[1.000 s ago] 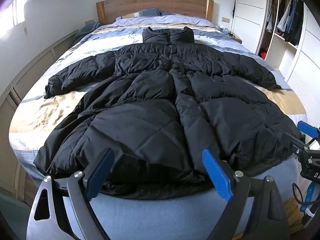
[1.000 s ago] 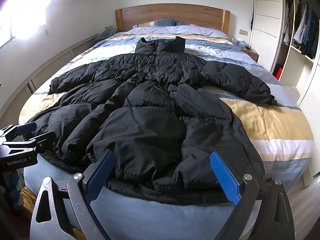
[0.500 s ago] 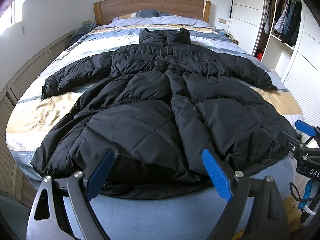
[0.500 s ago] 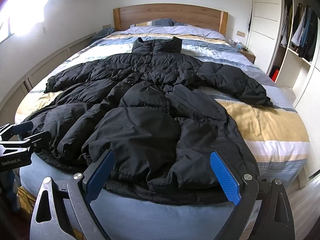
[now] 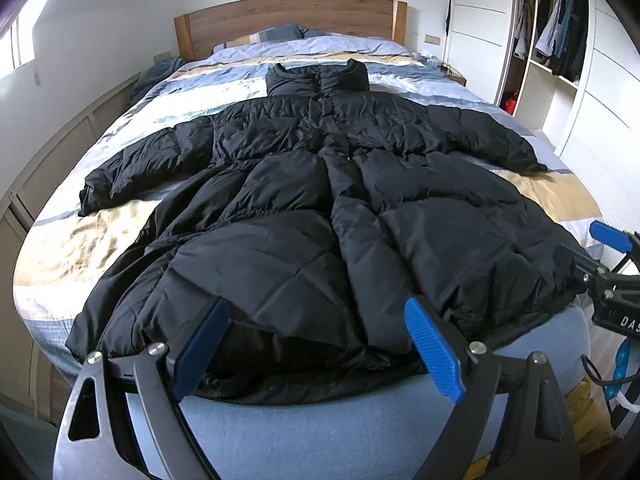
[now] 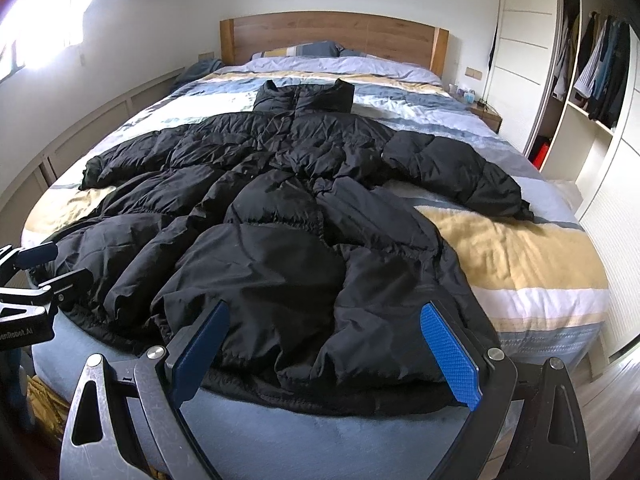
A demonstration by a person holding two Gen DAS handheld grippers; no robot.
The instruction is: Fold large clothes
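A long black puffer coat (image 5: 320, 208) lies spread flat on the bed, collar toward the headboard, both sleeves out to the sides, hem at the foot edge. It also shows in the right wrist view (image 6: 280, 232). My left gripper (image 5: 316, 344) is open and empty, just short of the hem's left half. My right gripper (image 6: 324, 348) is open and empty, just short of the hem's right half. Each gripper shows at the edge of the other's view: the right gripper (image 5: 612, 264), the left gripper (image 6: 36, 276).
The bed (image 5: 100, 236) has a striped blue, white and yellow cover and a wooden headboard (image 5: 288, 16). An open wardrobe (image 5: 560, 48) with hanging clothes stands at the right. A low panelled wall (image 5: 52, 152) runs along the left. A nightstand (image 6: 486, 114) sits by the headboard.
Both grippers have drawn back slightly from the bed and risen a little; the coat looks farther off. Both stay open. The coat has not moved.
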